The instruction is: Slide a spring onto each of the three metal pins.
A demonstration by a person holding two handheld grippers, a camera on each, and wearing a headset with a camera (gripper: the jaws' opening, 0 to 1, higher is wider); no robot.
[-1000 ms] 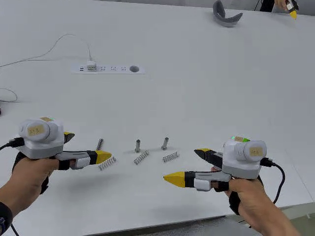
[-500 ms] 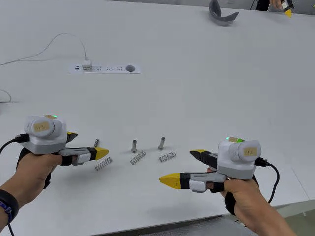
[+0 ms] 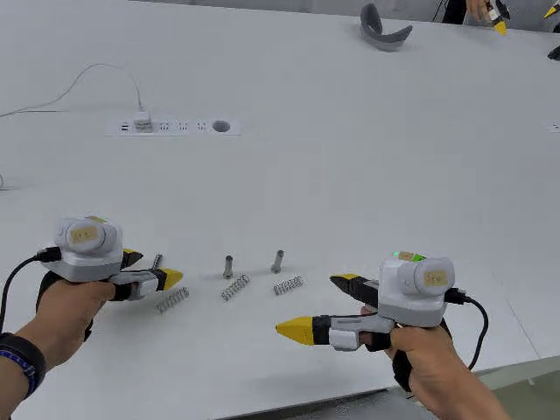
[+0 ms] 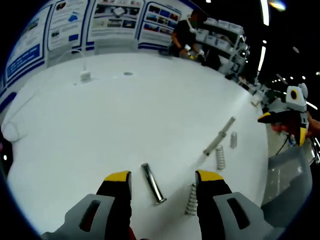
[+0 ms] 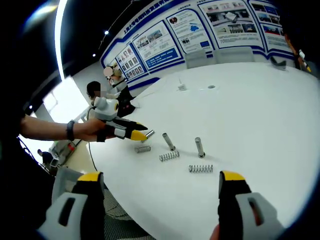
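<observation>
- Left gripper (image 3: 151, 268): lower left of the head view. You hold its jaws apart, gripping nothing. In its own view a short grey metal pin (image 4: 152, 183) and a coiled steel spring (image 4: 191, 198) show between the yellow-tipped jaws.
- Right gripper (image 3: 315, 304): lower centre-right of the head view. You hold its jaws spread wide, empty.
- Pins, three: they stand in a row on the white table (image 3: 350, 175), lower centre of the head view.
- Springs, three: one lies just in front of each pin, apart from it.
</observation>
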